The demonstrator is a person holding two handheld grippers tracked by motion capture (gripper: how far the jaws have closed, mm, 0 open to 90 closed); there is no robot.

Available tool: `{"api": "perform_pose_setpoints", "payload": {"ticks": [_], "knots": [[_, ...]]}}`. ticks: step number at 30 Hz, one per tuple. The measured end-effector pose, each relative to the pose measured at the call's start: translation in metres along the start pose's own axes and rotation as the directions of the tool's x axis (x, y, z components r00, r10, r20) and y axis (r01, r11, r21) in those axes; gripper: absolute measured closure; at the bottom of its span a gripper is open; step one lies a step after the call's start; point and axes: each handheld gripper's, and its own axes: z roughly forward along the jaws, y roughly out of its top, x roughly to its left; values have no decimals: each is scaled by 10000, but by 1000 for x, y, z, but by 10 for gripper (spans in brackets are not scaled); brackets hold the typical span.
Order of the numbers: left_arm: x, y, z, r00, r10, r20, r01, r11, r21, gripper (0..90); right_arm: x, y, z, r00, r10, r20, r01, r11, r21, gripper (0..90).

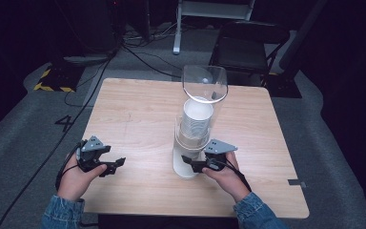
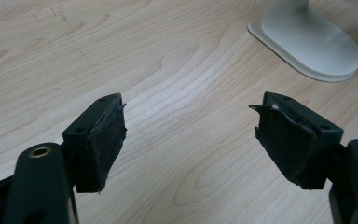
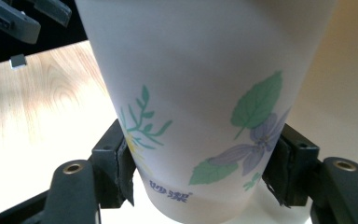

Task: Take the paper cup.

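Right gripper pinches the bottom paper cup under the dispenser at counter centre; probably extraction; next, draw downward; left gripper spread, idle.

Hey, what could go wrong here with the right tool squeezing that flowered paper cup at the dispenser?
1. The right tool grips the thin paper cup near its bottom edge, so squeezing may crush it.
2. The left tool is open over bare table, not bracing the dispenser's base, so a hard pull might tip the dispenser.
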Motion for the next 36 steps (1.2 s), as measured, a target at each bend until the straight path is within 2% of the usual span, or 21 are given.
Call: {"api": "perform_pose_setpoints", "payload": {"ticks": [9, 14, 17, 29, 30, 33, 34, 35, 36], "knots": [[0, 2, 2, 10000, 71, 38, -71, 10000, 25, 237, -1, -5, -6, 10000, -80, 59, 77, 9988, 484, 350], [-1, 4, 7, 9999, 62, 138, -63, 10000, 64, 236, -2, -10, -10, 9988, -434, 246, 399, 9908, 1294, 349], [-2, 7, 9, 9997, 146, 214, -147, 9999, 78, 236, -4, -13, -12, 9985, -475, 289, 426, 9878, 1499, 350], [-3, 16, 20, 9985, 387, 390, -393, 9991, 158, 234, -12, -21, -31, 9960, -380, 815, 241, 9861, 1642, 348], [-4, 17, 22, 9984, 379, 410, -386, 9991, 155, 234, -15, -21, -37, 9942, -397, 1004, 228, 9862, 1639, 348], [-4, 19, 23, 9980, 444, 459, -453, 9988, 193, 233, -19, -22, -43, 9925, -319, 1183, 126, 9869, 1608, 348], [-4, 21, 25, 9978, 465, 477, -472, 9988, 147, 233, -24, -23, -49, 9896, -202, 1422, -27, 9873, 1590, 347], [-4, 21, 25, 9978, 465, 477, -472, 9988, 147, 233, -24, -23, -49, 9896, -202, 1422, -27, 9873, 1590, 347], [-4, 22, 26, 9976, 490, 496, -496, 9987, 116, 232, -30, -24, -54, 9857, -11, 1687, -239, 9890, 1461, 347]]}}
